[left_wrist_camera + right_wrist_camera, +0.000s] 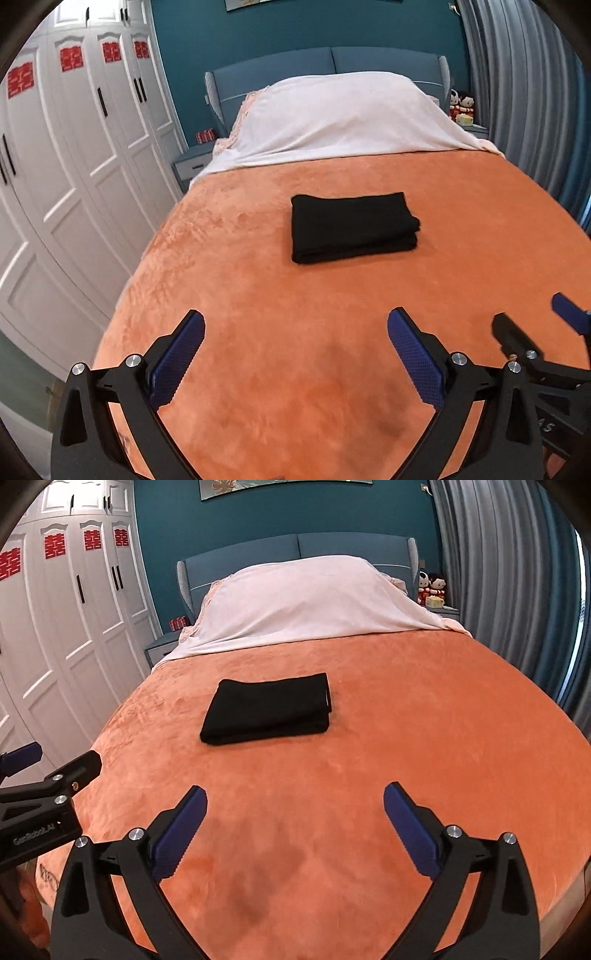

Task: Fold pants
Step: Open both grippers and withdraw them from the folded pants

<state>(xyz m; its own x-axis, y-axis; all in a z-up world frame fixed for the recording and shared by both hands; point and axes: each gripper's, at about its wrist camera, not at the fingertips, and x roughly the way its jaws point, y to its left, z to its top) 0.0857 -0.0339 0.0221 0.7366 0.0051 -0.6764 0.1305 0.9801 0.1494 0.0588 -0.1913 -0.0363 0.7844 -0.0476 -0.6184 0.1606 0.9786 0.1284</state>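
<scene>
Black pants [352,227] lie folded into a compact rectangle on the orange blanket [295,295] in the middle of the bed; they also show in the right wrist view [267,710]. My left gripper [295,328] is open and empty, held well back from the pants near the bed's foot. My right gripper [295,801] is open and empty too, beside the left one. The right gripper also shows at the right edge of the left wrist view [535,321], and the left gripper at the left edge of the right wrist view [55,764].
A white sheet [343,114] covers the pillows at the blue headboard [325,66]. White wardrobe doors [74,155] run along the left. Grey curtains [524,85] hang on the right. Nightstands [192,164] flank the bed, the right one carrying dolls [461,103].
</scene>
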